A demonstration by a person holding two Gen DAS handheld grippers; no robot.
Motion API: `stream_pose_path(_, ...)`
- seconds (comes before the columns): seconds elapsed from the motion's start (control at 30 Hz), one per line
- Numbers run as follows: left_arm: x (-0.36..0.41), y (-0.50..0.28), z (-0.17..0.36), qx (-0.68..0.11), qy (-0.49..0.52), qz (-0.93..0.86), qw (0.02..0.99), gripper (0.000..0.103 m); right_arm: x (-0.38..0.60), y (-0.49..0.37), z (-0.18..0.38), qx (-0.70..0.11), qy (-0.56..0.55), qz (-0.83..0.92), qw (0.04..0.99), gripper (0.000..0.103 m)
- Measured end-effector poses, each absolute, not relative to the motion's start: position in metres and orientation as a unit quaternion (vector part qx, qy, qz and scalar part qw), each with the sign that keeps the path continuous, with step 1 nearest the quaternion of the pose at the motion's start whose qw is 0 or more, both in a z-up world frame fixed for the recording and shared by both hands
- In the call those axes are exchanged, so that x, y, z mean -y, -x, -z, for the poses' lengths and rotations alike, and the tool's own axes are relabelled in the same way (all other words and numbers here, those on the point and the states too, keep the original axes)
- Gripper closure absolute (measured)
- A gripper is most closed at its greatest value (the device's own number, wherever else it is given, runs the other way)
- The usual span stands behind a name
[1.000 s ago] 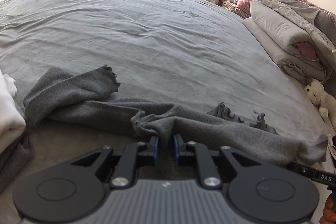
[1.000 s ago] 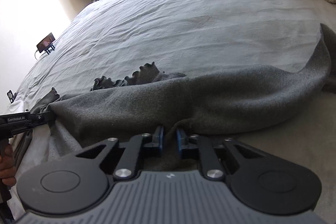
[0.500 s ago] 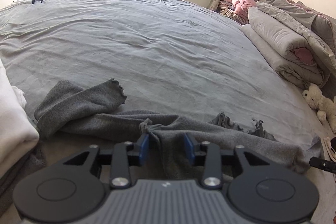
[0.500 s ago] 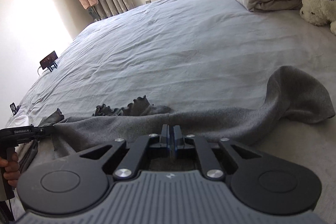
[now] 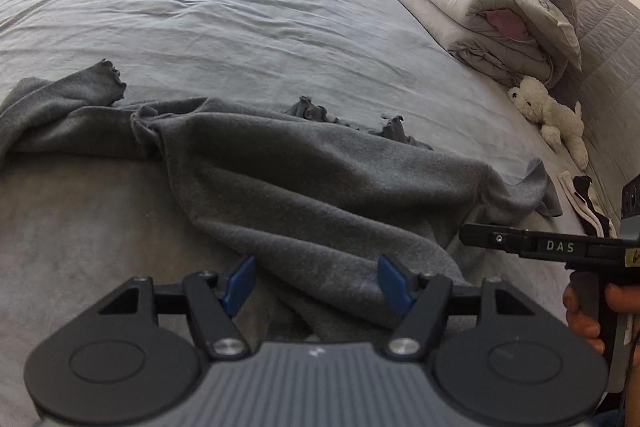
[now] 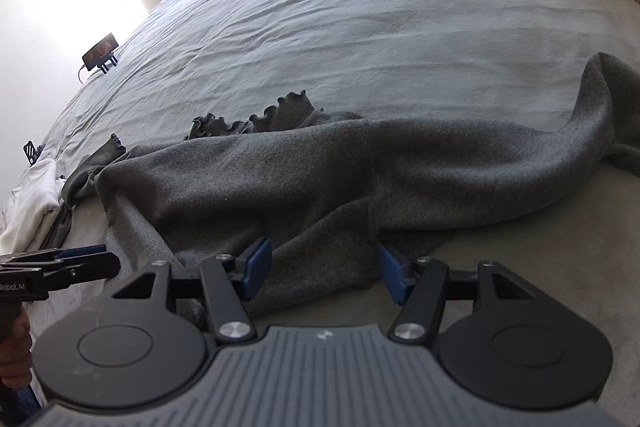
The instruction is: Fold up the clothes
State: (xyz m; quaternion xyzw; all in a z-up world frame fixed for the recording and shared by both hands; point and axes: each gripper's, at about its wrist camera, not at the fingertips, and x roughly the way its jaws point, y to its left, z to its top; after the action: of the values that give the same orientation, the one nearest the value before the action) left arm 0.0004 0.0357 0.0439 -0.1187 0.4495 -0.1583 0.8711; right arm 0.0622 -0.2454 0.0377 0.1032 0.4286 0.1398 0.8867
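Observation:
A dark grey knit garment [image 5: 304,179] with frilled edges lies crumpled along the near edge of the bed, its hem trailing toward me. My left gripper [image 5: 318,281] is open, blue pads wide apart over the near fold of cloth, holding nothing. In the right wrist view the same garment [image 6: 360,163] stretches across, one sleeve arching up at the right. My right gripper [image 6: 322,269] is open as well, a ridge of cloth lying between its spread fingers. The right gripper [image 5: 540,243] shows at the right edge of the left wrist view, a hand on its handle.
The grey bedsheet [image 5: 240,19] spreads wide beyond the garment. Folded duvets [image 5: 480,7] and a white plush toy [image 5: 552,111] sit at the right side. A phone on a stand [image 6: 100,53] is far left, and folded white clothes [image 6: 32,199] lie left.
Both grippers were shut on the garment's near edge one second ago. The left opened first, then the right; both now stand wide open, and the cloth has dropped onto the bed.

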Motion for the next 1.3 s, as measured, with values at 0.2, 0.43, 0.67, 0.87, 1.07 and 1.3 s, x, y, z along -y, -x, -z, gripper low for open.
stream_pose_path(0.2,-0.027,0.003,-0.040,-0.443,0.113,0.160,0.875,0.074,0.227,-0.062,-0.035,-0.405,-0.083,-0.140,0.900,0.085)
stream_pose_path(0.43,-0.043,0.004,-0.057,-0.410,0.125,0.158,0.890,0.096,0.225,-0.059,-0.051,-0.372,-0.078,-0.146,0.913,0.099)
stream_pose_path(0.67,-0.061,-0.001,-0.064,-0.392,0.134,0.148,0.898,0.096,0.244,-0.054,-0.068,-0.357,-0.061,-0.118,0.925,0.099)
stream_pose_path(0.87,-0.069,-0.004,-0.065,-0.393,0.147,0.144,0.896,0.085,0.250,-0.055,-0.062,-0.366,-0.073,-0.115,0.920,0.092)
stream_pose_path(1.07,-0.064,0.009,-0.066,-0.406,0.165,0.192,0.878,0.046,0.250,-0.051,-0.048,-0.424,-0.128,-0.168,0.880,0.089)
stream_pose_path(1.3,-0.031,0.027,-0.052,-0.428,0.148,0.227,0.862,0.040,0.220,-0.040,-0.036,-0.470,-0.168,-0.260,0.827,0.089)
